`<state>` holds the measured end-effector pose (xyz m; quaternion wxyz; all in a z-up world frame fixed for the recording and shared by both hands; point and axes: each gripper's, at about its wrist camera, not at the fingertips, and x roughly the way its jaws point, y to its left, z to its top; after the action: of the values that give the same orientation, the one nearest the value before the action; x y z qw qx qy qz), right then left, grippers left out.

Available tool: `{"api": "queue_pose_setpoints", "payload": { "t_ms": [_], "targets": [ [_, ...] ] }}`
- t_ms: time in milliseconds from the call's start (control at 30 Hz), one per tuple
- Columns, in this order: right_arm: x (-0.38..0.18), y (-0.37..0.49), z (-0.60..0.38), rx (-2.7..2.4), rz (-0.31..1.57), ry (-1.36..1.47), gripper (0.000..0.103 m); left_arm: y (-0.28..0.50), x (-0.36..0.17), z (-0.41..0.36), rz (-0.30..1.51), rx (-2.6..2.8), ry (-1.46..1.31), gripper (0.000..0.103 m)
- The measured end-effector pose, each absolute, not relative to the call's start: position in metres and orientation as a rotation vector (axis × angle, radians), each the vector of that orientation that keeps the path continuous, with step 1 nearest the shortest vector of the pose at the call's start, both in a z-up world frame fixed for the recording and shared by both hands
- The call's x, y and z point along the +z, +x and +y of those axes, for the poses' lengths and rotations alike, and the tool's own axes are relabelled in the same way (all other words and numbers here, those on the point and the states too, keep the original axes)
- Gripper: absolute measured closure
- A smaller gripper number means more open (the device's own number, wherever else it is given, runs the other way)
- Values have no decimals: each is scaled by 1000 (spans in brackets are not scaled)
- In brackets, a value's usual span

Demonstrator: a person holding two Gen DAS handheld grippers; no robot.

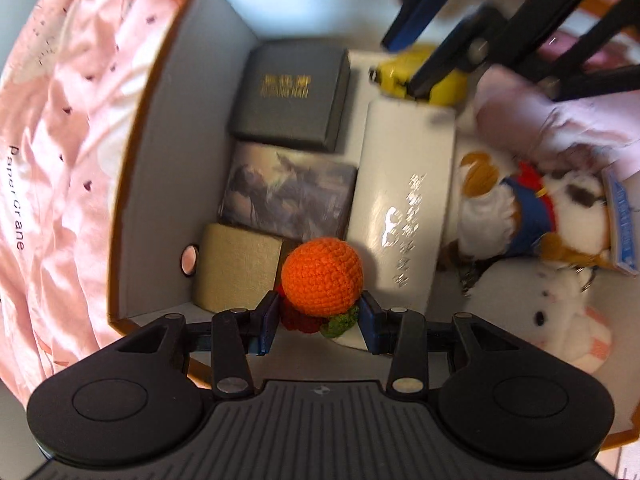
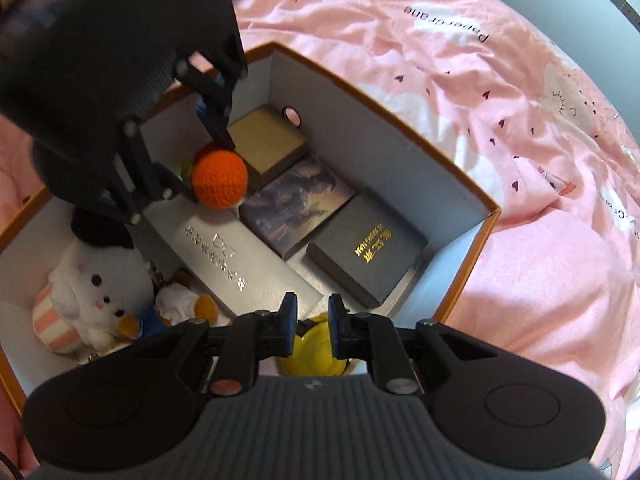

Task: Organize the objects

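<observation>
From the left wrist view, the left gripper (image 1: pixel 318 312) has its blue fingers pressed against the base of the crocheted orange (image 1: pixel 322 276), low in the centre of the frame, over the storage box (image 1: pixel 168 152); to place it well I'd lower it into the gap between the tan box (image 1: pixel 236 266) and the long white box (image 1: pixel 404 196), letting go only once it rests. Above sit the picture box (image 1: pixel 288 196) and the dark box (image 1: pixel 292 96); the plush toys (image 1: pixel 532 216) lie at right. From the right wrist view, the right gripper (image 2: pixel 312 328) hangs parted with nothing between its fingers, over a yellow toy (image 2: pixel 314 356) at the bottom centre. The box rests on a rumpled pink bedsheet (image 2: pixel 460 60), a soft footing, so gentle pressure seems wise.
</observation>
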<state>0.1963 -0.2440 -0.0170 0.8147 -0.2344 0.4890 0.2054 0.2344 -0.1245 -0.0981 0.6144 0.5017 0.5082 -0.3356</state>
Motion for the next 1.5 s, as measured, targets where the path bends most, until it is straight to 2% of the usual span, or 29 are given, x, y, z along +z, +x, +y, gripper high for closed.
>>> {"api": "queue_pose_setpoints", "payload": {
  "t_ms": [133,267,300,367,433,500,700,867,1067,1300,1500],
  "targets": [
    [-15,196,-243,449,1032,-493,87,240,-102,-122,1195,-756,1160,55],
    [-18,196,-243,446,1040,-495,87,240,-107,-120,1184,-720,1198,42],
    [-19,196,-243,442,1042,-492,86,240,-107,-119,1181,-717,1198,42],
    [-19,196,-243,434,1048,-482,82,239,-105,-116,1175,-714,1183,42],
    [-18,195,-244,425,1047,-479,73,236,-101,-113,1160,-718,1158,40],
    [-16,193,-243,420,1044,-478,71,231,-94,-109,1142,-729,1122,37],
    [-1,182,-239,409,1020,-445,66,209,-62,-95,1044,-712,976,37],
    [20,162,-232,365,967,-385,52,179,-21,-85,949,-640,784,37],
    [41,127,-221,310,888,-245,49,134,14,-96,851,-488,624,37],
    [42,80,-207,257,839,-99,49,102,21,-49,885,-346,297,37],
    [42,45,-194,159,732,-24,49,60,34,-13,779,-266,108,36]
  ]
}}
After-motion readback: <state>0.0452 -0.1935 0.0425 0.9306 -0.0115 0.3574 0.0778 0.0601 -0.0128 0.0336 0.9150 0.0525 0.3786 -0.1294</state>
